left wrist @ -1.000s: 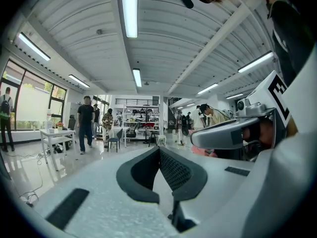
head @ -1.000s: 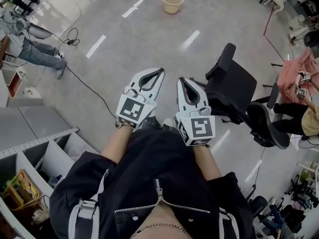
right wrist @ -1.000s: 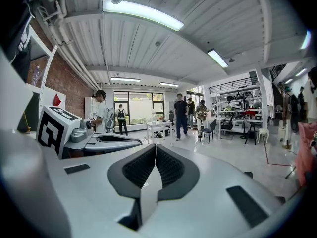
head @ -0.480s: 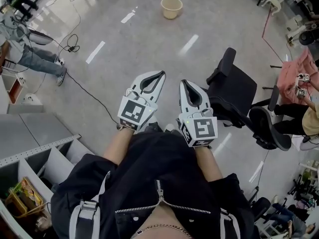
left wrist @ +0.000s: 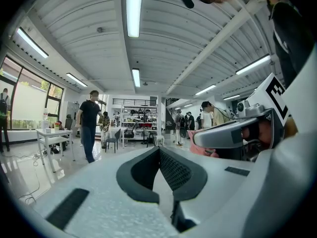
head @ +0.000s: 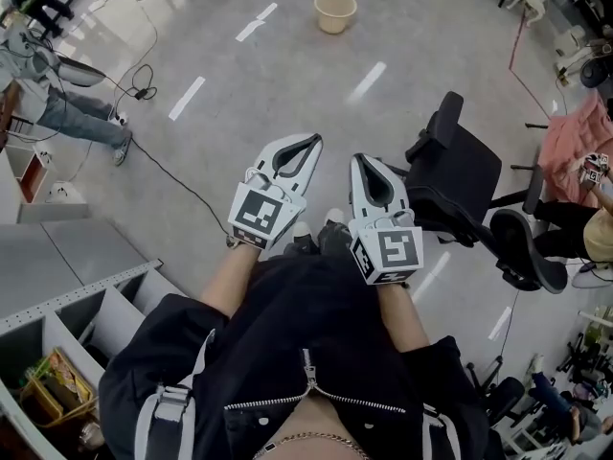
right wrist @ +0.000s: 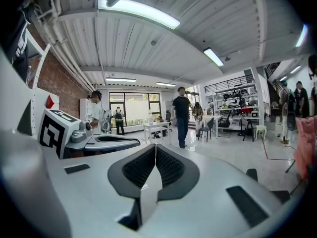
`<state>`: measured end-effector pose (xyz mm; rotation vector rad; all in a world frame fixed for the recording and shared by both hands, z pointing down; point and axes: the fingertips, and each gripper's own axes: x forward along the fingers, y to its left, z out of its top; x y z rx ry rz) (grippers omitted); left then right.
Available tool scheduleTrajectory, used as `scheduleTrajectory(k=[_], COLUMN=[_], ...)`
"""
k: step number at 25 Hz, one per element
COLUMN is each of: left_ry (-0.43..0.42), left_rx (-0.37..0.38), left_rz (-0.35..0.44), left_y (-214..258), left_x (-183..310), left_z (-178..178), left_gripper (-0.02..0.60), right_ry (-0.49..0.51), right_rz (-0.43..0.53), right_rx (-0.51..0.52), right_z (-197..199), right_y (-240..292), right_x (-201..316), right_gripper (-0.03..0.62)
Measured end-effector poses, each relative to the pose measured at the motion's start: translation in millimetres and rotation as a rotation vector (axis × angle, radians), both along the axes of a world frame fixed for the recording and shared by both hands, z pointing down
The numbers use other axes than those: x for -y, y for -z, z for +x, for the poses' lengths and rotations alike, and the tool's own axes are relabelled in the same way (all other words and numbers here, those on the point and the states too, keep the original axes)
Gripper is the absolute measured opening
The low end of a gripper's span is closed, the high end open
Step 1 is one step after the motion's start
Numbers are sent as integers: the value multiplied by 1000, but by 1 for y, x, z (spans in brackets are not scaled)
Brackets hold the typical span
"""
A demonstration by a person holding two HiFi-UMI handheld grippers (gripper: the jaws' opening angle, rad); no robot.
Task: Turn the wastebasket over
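Note:
A beige wastebasket (head: 334, 11) stands upright, mouth up, on the grey floor at the top of the head view, far ahead of both grippers. My left gripper (head: 315, 138) and right gripper (head: 355, 157) are held side by side in front of my body, both pointing roughly level toward the basket. Each is shut with nothing between its fingers. In the left gripper view the left gripper (left wrist: 159, 148) has its tips together; likewise the right gripper (right wrist: 156, 146) in the right gripper view. The wastebasket appears in neither gripper view.
A black office chair (head: 460, 185) stands just right of my right gripper. A cable (head: 168, 166) runs across the floor at the left. Grey shelving (head: 77, 295) is at the lower left. A seated person's legs (head: 81, 113) are at the far left; other people walk in the distance.
Both grippers have shifted slightly forward, staying shut. The chair has slid a little right and down in the head view, and the wastebasket sits a touch further right.

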<state>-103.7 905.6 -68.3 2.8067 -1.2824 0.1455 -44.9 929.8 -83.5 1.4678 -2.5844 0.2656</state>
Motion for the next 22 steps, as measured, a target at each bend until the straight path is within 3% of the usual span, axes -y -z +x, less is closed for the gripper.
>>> scheduleTrajectory(k=[11, 22], left_ry=[5, 27], left_rx=[-5, 4], left_rz=[-13, -59], left_y=[-10, -27], left_x=[42, 155], left_z=[5, 12], left_gripper=[5, 5], right_ry=[-9, -12], right_rz=[-17, -35], right_rx=[22, 19], right_z=[5, 19], right_y=[-12, -25], right_x=[43, 158], right_gripper=[12, 12])
